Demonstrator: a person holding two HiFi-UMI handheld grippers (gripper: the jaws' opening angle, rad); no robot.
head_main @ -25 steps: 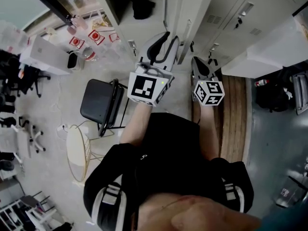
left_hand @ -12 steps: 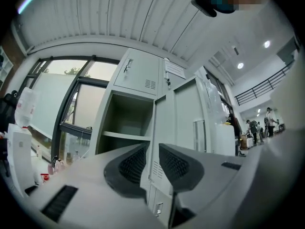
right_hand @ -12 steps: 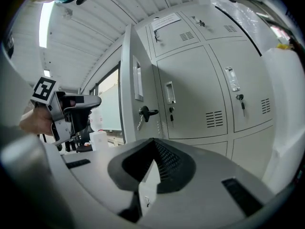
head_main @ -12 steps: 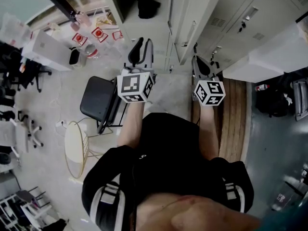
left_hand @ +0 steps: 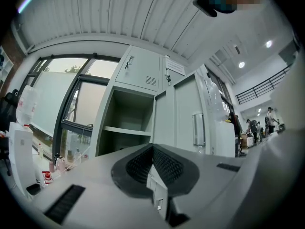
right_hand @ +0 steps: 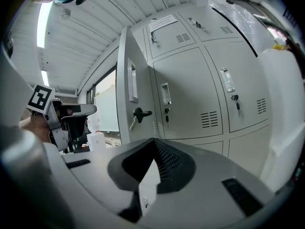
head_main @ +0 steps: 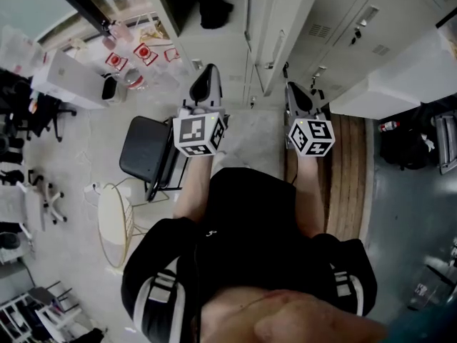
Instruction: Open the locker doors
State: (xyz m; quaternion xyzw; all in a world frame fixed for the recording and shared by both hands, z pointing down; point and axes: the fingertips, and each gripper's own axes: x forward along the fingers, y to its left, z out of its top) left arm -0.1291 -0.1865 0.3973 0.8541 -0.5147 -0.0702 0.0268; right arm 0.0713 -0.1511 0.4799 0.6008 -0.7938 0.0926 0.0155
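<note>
A bank of pale grey lockers (head_main: pixel 343 27) fills the top of the head view. One tall door (head_main: pixel 280 28) stands swung open, and the compartment (head_main: pixel 208 6) to its left is bare, with a shelf (left_hand: pixel 127 130) inside. My left gripper (head_main: pixel 207 71) hangs level in front of that compartment, apart from the door. Its jaws have just been closing and now meet with nothing between them (left_hand: pixel 153 147). My right gripper (head_main: pixel 291 87) is shut and empty (right_hand: pixel 153 140), pointing at the closed doors (right_hand: pixel 193 97) beside the open door's edge (right_hand: pixel 127 92), which carries a black latch handle (right_hand: pixel 141 113).
A black chair (head_main: pixel 146 152) and a round white stool (head_main: pixel 114 224) stand at my left. White boxes (head_main: pixel 68 81) lie farther left. A wooden bench (head_main: pixel 350 166) runs along the lockers at my right under a large white box (head_main: pixel 403 70). People (left_hand: pixel 269 120) stand far off.
My left gripper has drawn back from the open door, down and to the left, and its jaws have gone from open to shut. The right gripper has stayed where it was.
</note>
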